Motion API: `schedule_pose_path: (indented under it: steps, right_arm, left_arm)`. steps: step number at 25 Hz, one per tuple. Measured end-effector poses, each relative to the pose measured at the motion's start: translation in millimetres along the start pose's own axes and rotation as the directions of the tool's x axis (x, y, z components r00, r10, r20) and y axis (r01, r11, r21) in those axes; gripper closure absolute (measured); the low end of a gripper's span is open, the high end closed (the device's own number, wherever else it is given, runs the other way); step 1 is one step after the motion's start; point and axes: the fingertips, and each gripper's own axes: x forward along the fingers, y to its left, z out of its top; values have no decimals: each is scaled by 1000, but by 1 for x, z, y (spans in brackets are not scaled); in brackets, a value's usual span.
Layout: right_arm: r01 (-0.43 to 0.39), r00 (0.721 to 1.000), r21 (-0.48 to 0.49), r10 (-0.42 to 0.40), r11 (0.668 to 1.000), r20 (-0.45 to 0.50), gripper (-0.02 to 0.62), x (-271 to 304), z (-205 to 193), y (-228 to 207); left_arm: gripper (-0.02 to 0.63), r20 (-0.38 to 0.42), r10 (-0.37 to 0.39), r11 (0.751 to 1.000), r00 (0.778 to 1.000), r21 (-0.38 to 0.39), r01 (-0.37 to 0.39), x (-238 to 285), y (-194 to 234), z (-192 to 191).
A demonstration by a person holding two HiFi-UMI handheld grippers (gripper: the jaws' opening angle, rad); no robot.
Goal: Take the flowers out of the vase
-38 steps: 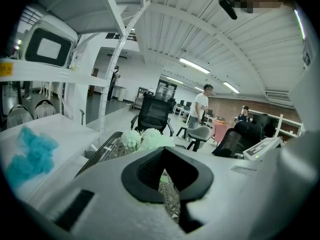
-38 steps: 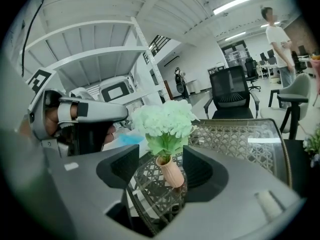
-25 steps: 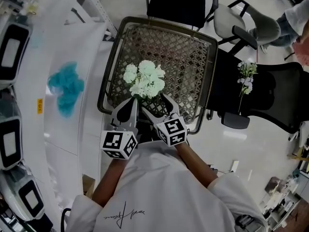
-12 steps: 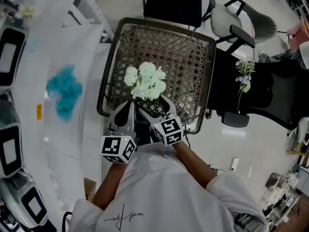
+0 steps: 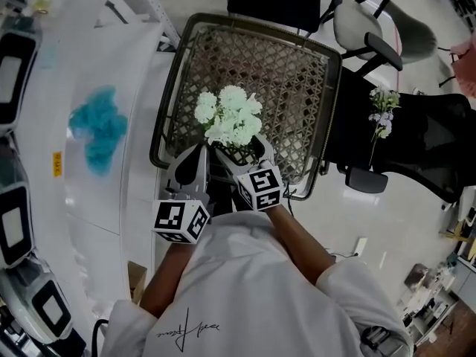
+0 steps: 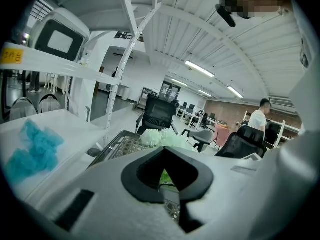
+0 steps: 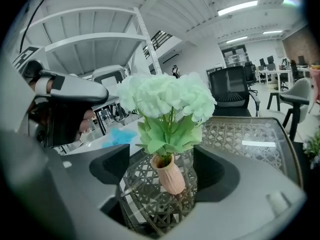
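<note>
A bunch of white flowers [image 5: 230, 117] with green leaves stands in a small pink vase [image 7: 170, 176] on the lattice table [image 5: 282, 58]. From above the blooms hide the vase. My right gripper [image 7: 167, 169] is open, one jaw on each side of the vase, with a gap on both sides. In the head view the right gripper [image 5: 249, 149] reaches in under the flowers. My left gripper [image 5: 197, 156] hangs just left of it at the table's near edge, shut and empty. Its own view shows the flowers [image 6: 162, 138] past the left gripper [image 6: 167, 179].
A white counter [image 5: 89, 65] with a blue crumpled thing [image 5: 97, 129] lies to the left. A black chair [image 5: 416, 140] on the right carries a loose flower sprig [image 5: 381, 114]. More chairs stand beyond the table. Screens [image 5: 11, 80] line the far left.
My right gripper has moved forward, so its jaws now sit round the vase under the flowers. The left gripper has hardly moved.
</note>
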Motion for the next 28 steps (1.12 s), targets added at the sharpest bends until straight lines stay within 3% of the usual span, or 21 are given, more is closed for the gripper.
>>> schedule_pose_path:
  steps: [13,28]
  right_arm:
    - [6,999,-24,-5,1000,31,218,23,1,-3]
    - [72,992,-36,-68,997,109,234,37,1,-11]
  left_arm:
    - [604,-28,19,1000,999,16,-19,3,10,-2]
    - [604,-53,20,999,998,49,-18,9,10,-10]
